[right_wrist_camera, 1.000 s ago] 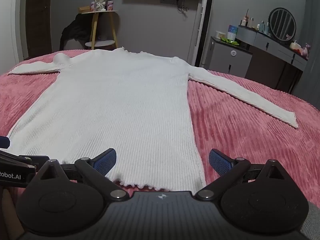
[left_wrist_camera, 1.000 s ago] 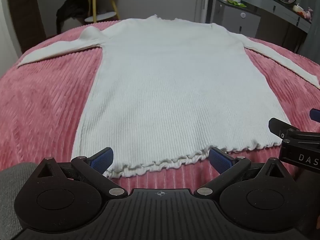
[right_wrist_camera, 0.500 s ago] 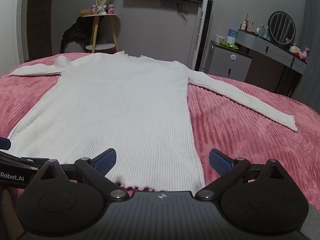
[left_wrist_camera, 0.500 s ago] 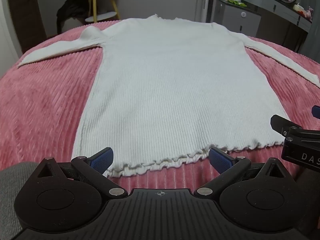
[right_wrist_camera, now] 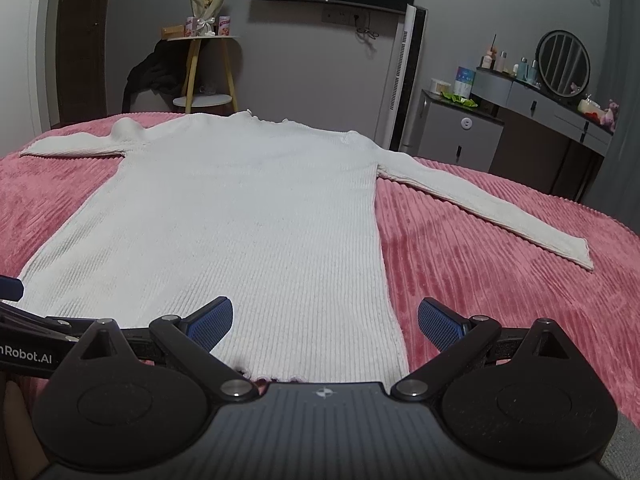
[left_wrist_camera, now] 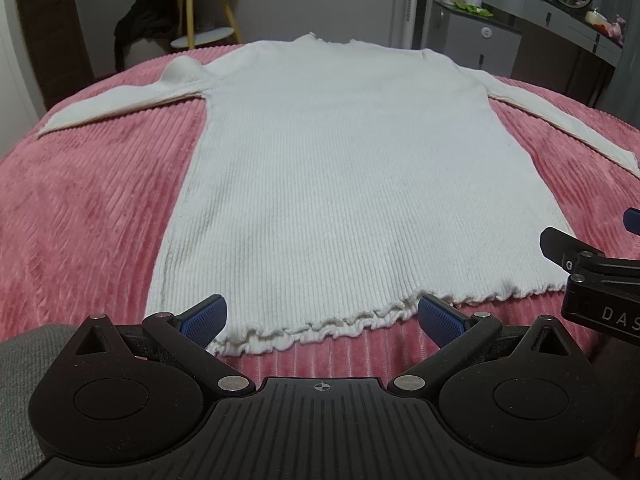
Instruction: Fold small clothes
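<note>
The left tool (left_wrist_camera: 320, 318) is released, its blue fingers spread just short of the frilled hem near the sweater's left corner. The right tool (right_wrist_camera: 325, 318) is also released, fingers straddling the hem's right corner. The white sweater (left_wrist_camera: 352, 176) lies flat on the pink bed cover (left_wrist_camera: 92, 208), its long axis running from the hem at the near edge to the collar at the far edge, sleeves spread toward either side. The right tool's body hides part of the hem.
</note>
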